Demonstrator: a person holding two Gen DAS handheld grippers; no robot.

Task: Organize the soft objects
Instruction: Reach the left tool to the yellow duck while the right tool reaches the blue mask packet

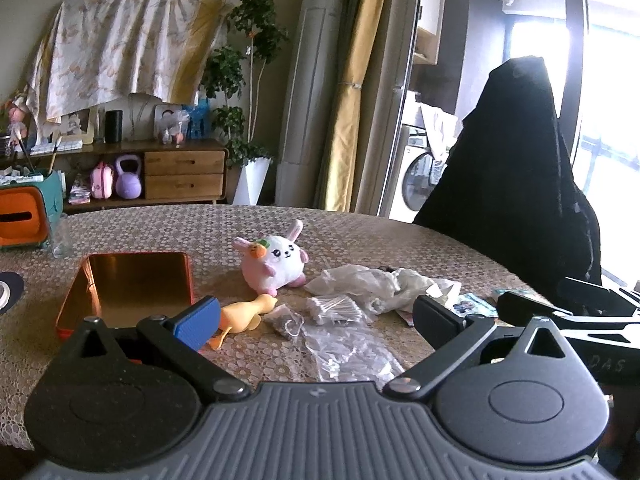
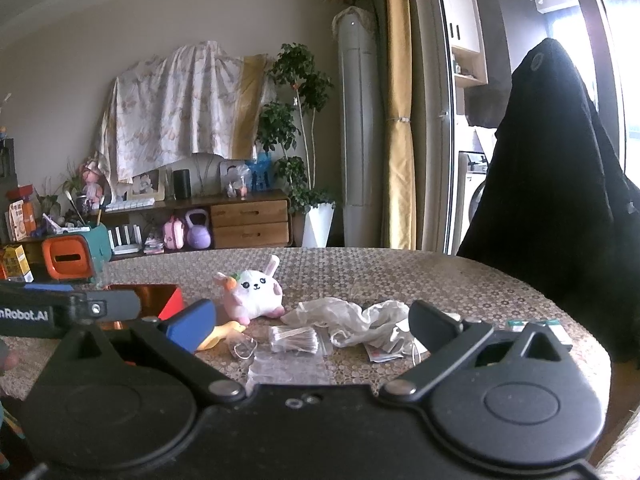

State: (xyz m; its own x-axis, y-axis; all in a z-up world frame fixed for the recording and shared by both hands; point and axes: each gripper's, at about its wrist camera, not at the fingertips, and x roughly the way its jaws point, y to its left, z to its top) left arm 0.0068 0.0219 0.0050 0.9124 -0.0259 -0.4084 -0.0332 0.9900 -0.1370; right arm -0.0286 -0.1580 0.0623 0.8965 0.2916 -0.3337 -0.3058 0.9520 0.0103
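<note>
Both grippers sat nearest the lens, low over the near edge of the table (image 1: 360,232). Left gripper (image 1: 316,316) had its fingers spread wide apart, nothing between them; the left finger carried a blue pad (image 1: 198,320), the right finger was plain black. Right gripper (image 2: 312,322) was the same: fingers wide apart, holding nothing. In the left wrist view the right gripper showed at the right edge; in the right wrist view the left one showed at the left edge.

Clear plastic bags (image 1: 344,344) lay just ahead of the left gripper, one holding cotton swabs (image 1: 334,308) and a smaller one with dark bits in it. Crumpled white plastic (image 1: 372,280) was just beyond them, to the right. Some printed cards or packets lay further right, too blurred to read.

Yellow rubber duck (image 1: 244,314) lay on its side near the left finger, partly hidden behind the blue pad. Plush bunny (image 1: 276,258) stood upright just beyond the duck, white and pink with an orange carrot by its ear, facing the cameras. In the right wrist view the bunny (image 2: 254,294) sat left of centre, apart from both grippers.

Open orange tin (image 1: 132,280) lay left of the duck and bunny, gold inside, with nothing visible in it. Orange and teal tissue box (image 1: 24,216) sat at the far left. Black-draped chair (image 1: 516,160) stood at the far right of the table.
</note>
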